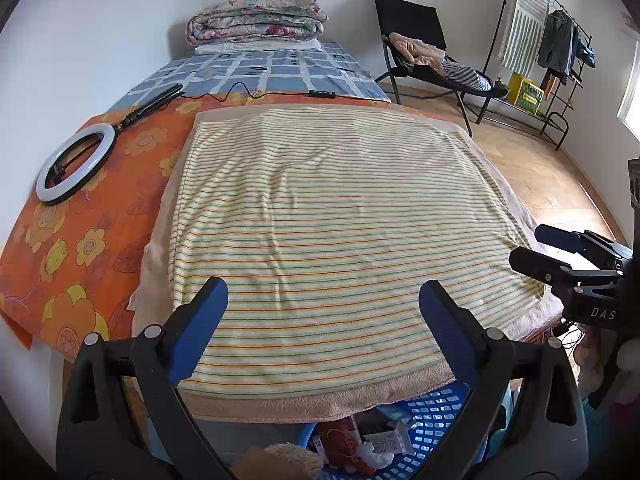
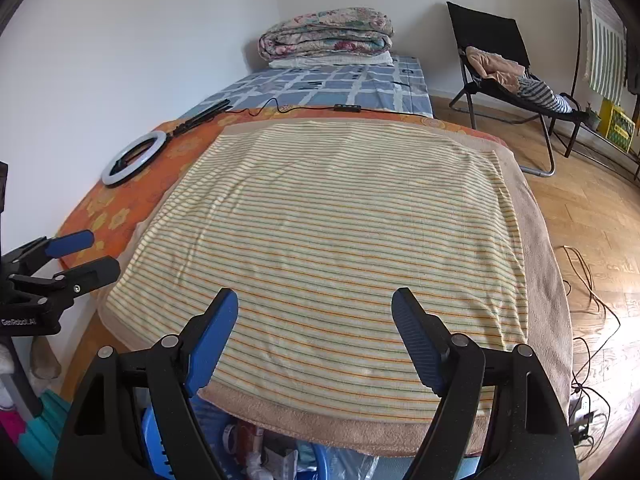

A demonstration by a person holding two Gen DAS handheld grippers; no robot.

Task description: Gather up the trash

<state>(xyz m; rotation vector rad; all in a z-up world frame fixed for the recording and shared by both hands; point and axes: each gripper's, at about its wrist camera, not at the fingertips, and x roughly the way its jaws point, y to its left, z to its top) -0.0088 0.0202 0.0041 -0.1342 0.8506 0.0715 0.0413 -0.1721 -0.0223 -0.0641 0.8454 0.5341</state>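
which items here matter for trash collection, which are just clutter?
Job-related:
- blue basket below the bed's near edge
- trash inside it: red wrapper, crumpled white paper
- left gripper and right gripper, both open, empty

Lying about:
- striped towel
- ring light
- folded quilt
- chair with clothes

Cream towel (image 1: 332,216) striped orange and green; orange flowered sheet (image 1: 96,216); blue checked bedcover (image 1: 260,68); blue perforated basket (image 1: 436,420).
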